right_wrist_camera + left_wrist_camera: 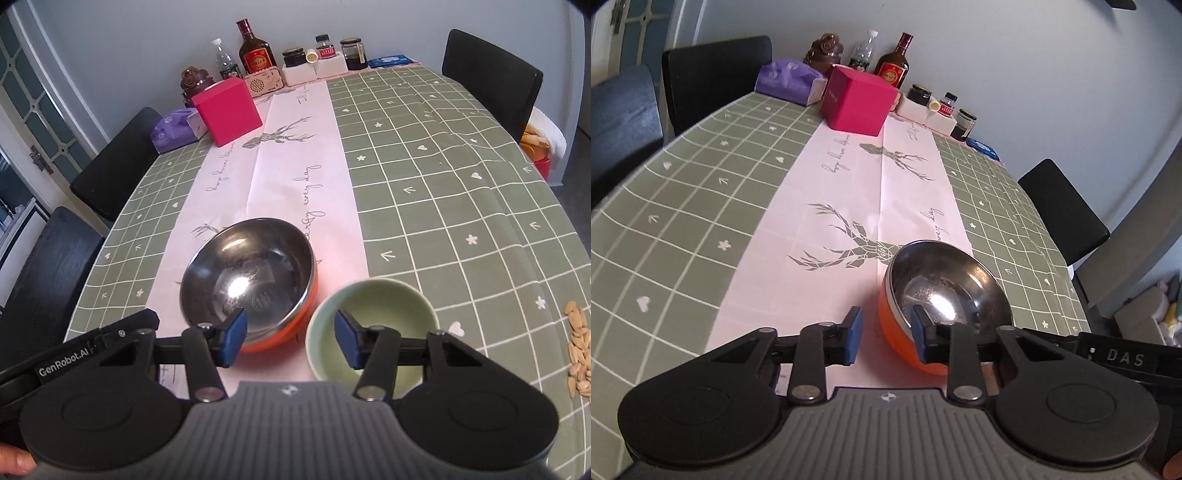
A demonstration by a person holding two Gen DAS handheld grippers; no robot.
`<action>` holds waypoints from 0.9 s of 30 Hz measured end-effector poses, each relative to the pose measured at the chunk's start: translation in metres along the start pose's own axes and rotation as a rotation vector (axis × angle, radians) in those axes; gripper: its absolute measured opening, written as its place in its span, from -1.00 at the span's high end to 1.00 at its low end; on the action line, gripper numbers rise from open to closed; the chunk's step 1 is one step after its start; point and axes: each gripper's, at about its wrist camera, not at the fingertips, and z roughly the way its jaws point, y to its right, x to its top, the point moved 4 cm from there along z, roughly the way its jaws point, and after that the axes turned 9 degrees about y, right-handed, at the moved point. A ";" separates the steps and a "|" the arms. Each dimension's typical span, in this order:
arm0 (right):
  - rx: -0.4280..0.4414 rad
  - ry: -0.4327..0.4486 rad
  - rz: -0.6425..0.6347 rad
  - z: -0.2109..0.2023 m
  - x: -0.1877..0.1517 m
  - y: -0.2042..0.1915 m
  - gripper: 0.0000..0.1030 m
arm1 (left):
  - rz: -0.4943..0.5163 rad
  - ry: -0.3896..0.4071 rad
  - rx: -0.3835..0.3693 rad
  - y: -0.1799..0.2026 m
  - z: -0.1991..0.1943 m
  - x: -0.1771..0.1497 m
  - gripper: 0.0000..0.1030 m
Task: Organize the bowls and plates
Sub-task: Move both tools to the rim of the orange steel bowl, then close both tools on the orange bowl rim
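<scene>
My left gripper (pixel 886 334) fills the foreground of its own wrist view, blue pads straddling the near rim of a steel bowl with an orange shell (pixel 945 299): one pad hangs inside the bowl, the other stands outside with a clear gap to the wall, so the jaws are unclenched and grip nothing. The right wrist view shows that bowl (pixel 251 280) resting on the pale pink runner (pixel 295 166) of a green checked tablecloth (pixel 461 206). Just beside it, at its right in that view, sits a pale green ceramic bowl (pixel 373 306). My right gripper (pixel 290 341) spans that bowl's near left rim, one pad inside, the other out by the steel bowl's orange side; neither presses, so it too is released.

At the table's far end stand a pink box (pixel 229 110), a purple tissue pack (pixel 175 129), bottles and jars (pixel 321 51) against the grey wall. Pale seeds (pixel 578 347) lie scattered at the cloth's right edge. Black chairs (pixel 491 77) ring the table. A fingertip (pixel 13 461) shows at the lower left corner.
</scene>
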 end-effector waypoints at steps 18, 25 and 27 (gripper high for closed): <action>-0.026 -0.056 0.009 0.049 0.011 0.004 0.52 | -0.015 -0.027 0.052 0.007 0.039 -0.006 0.55; -0.049 -0.045 -0.013 0.049 0.011 0.005 0.84 | 0.000 -0.020 0.067 0.012 0.036 -0.005 0.67; -0.045 -0.038 -0.028 0.046 0.011 0.002 0.84 | 0.015 -0.001 0.068 0.014 0.030 -0.003 0.67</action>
